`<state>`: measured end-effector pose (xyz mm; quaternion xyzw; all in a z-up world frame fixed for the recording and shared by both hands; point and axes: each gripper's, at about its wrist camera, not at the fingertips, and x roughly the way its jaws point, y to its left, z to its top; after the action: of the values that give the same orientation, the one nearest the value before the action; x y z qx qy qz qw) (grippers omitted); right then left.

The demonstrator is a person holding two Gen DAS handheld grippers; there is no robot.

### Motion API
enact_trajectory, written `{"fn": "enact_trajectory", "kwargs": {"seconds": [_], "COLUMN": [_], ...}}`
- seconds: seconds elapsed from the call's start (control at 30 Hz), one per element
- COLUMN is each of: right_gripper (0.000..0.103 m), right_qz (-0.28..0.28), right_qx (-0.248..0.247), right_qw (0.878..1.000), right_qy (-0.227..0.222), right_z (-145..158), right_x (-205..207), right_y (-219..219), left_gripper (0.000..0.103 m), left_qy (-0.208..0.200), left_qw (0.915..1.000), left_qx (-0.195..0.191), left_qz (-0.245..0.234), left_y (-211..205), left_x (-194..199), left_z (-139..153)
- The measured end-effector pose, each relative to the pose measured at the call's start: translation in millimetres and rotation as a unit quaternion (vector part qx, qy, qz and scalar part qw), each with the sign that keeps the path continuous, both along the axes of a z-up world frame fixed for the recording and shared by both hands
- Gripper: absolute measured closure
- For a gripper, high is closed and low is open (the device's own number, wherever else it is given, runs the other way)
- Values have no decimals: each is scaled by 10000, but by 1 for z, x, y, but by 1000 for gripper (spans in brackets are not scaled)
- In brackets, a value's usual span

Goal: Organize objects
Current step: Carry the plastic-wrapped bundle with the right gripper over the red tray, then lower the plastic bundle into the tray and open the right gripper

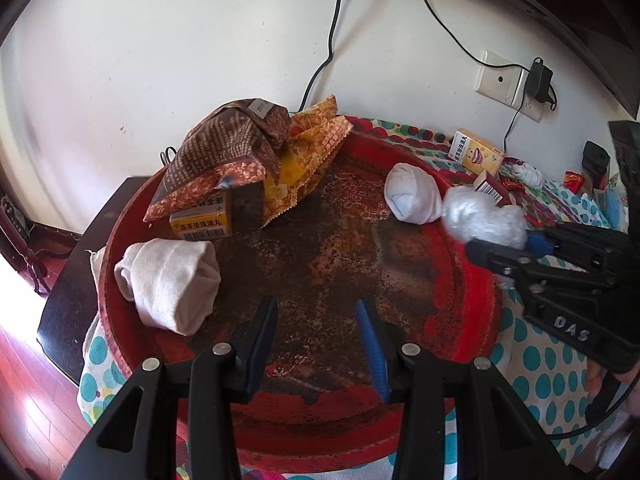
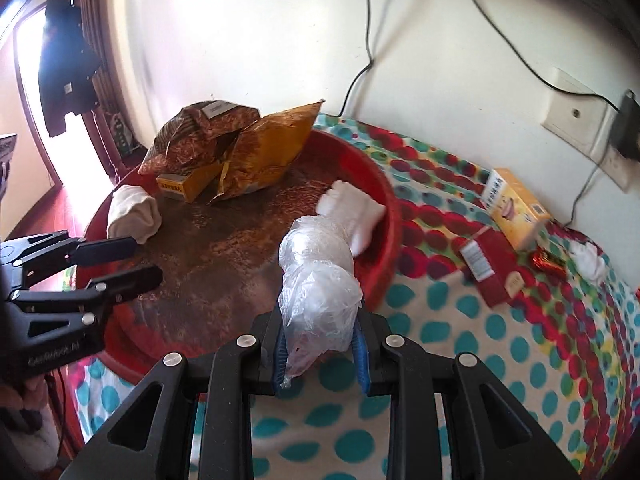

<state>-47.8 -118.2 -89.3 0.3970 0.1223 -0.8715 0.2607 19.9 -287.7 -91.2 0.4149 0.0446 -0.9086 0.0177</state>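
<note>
one worn red tray (image 1: 476, 292), dotted cloth (image 2: 460, 344).

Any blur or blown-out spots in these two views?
Left wrist: plastic bag in the right gripper is motion-smeared; floor at far left clips to white; tray sharp. Right wrist: doorway at left blown out, wall cables streaked, boxes on the cloth soft.
</note>
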Motion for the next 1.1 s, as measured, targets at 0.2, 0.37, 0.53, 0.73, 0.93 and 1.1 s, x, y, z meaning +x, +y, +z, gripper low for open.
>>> {"fn": "enact_trajectory", "kwargs": {"seconds": [0.2, 0.37, 0.53, 0.73, 0.93, 1.1], "right_gripper": [78, 78, 77, 73, 64, 64], "right_qz": [21, -20, 2, -1, -12, -52], "right_qx": [212, 290, 330, 344, 258, 184], "right_qw": [9998, 9996, 9994, 9994, 9996, 9997], "right_qy": [12, 14, 34, 82, 125, 179], "right_z": [-8, -12, -13, -13, -8, -3], "right_x": [-9, -15, -19, -19, -16, -9], "right_y": [-13, -16, -19, -22, -18, -10], "left_gripper": [61, 61, 61, 61, 61, 61], "left_qy": [-33, -53, -89, -95, -93, -112], "left_qw": [10000, 10000, 10000, 9999, 9999, 9999], "left_qx": [25, 12, 15, 31, 28, 10], "left_qz": [-14, -26, -33, -38, -54, -73], "left_y": [-1, 0, 0, 1, 3, 4], "left_x": [-1, -1, -2, -1, -1, -2], "left_z": [-1, -2, -4, -4, -4, -6]}}
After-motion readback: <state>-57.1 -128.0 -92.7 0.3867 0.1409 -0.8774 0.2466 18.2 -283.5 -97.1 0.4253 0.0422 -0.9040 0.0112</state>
